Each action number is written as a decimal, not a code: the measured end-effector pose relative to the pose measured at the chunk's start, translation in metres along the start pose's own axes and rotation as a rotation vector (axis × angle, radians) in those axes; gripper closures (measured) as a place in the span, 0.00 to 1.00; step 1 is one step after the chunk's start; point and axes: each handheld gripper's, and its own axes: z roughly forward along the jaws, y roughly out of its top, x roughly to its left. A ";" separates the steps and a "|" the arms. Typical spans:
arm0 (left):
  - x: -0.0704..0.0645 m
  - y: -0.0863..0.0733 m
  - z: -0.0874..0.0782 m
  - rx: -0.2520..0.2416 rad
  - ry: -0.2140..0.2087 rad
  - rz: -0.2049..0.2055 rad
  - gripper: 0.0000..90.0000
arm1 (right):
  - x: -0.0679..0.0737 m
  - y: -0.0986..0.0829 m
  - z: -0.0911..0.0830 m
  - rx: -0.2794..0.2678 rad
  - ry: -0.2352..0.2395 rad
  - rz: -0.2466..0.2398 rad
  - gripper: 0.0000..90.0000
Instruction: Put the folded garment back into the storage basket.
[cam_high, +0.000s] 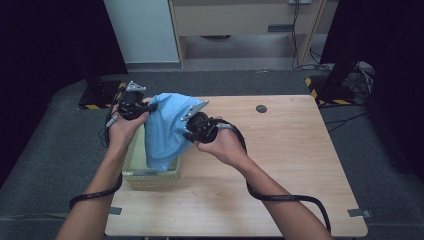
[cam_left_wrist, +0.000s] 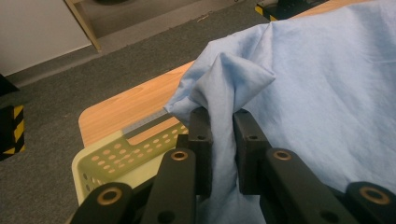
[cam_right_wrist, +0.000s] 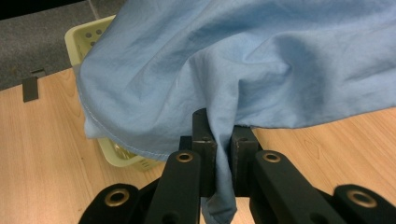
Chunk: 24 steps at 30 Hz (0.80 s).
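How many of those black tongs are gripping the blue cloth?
2. The left tongs pinch a bunched fold of the blue cloth above the pale yellow basket; the right tongs clamp another fold over the wooden table.

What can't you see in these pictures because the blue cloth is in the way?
- High view: inside of the basket, covered by the blue cloth.
- Left gripper view: the table's right part, behind the cloth.
- Right gripper view: most of the basket, behind the cloth.
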 end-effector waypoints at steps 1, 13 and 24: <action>0.000 0.000 0.000 -0.001 0.001 0.000 0.89 | 0.000 0.000 0.000 -0.001 -0.001 0.000 0.94; 0.005 -0.002 0.000 -0.010 0.018 0.010 0.89 | 0.002 0.005 0.008 -0.004 -0.003 -0.003 0.94; 0.012 -0.006 -0.001 -0.020 0.033 0.013 0.89 | 0.004 0.010 0.015 -0.005 -0.008 -0.006 0.94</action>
